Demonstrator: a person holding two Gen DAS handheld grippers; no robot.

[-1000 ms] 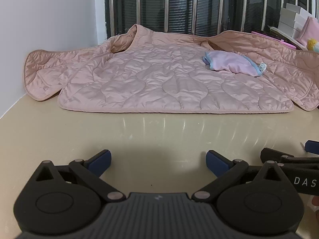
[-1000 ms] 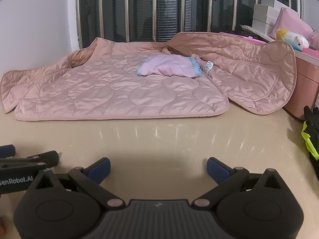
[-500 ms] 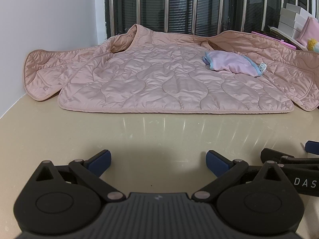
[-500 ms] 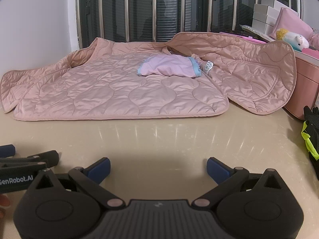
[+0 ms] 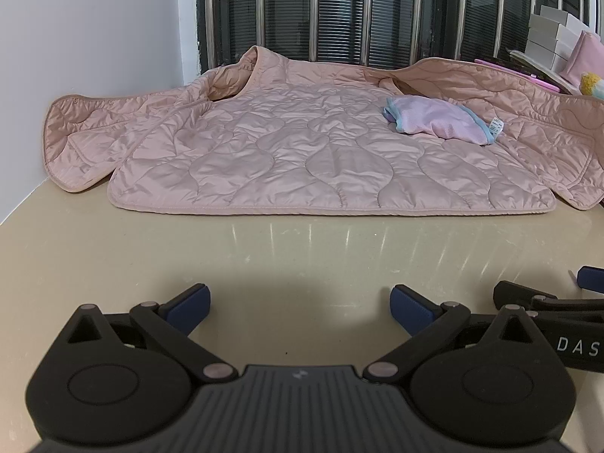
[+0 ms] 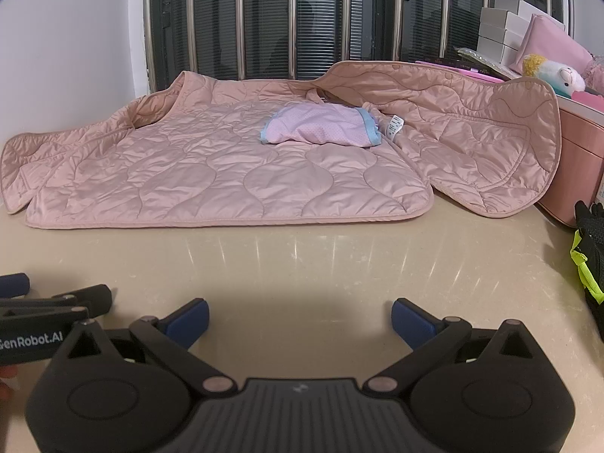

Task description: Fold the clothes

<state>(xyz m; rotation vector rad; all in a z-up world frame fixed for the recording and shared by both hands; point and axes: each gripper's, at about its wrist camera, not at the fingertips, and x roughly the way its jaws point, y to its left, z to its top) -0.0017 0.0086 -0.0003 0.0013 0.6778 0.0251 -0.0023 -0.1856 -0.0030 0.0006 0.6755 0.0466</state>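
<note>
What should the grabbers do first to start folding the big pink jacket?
Probably lift the small purple garment off first. It lies on the spread-open pink quilted jacket, in the way of any fold. The right gripper and left gripper are both open, empty, and short of the jacket's hem, so the right one could reach forward for it.

Even, soft indoor light falls from above; the glossy desk [image 5: 302, 249] carries short streaks of glare just in front of the jacket hem. Each tool casts a diffuse shadow ahead of itself. Straight lines bow toward the edges (fisheye), corners vignette dark, and focus is sharp throughout.
</note>
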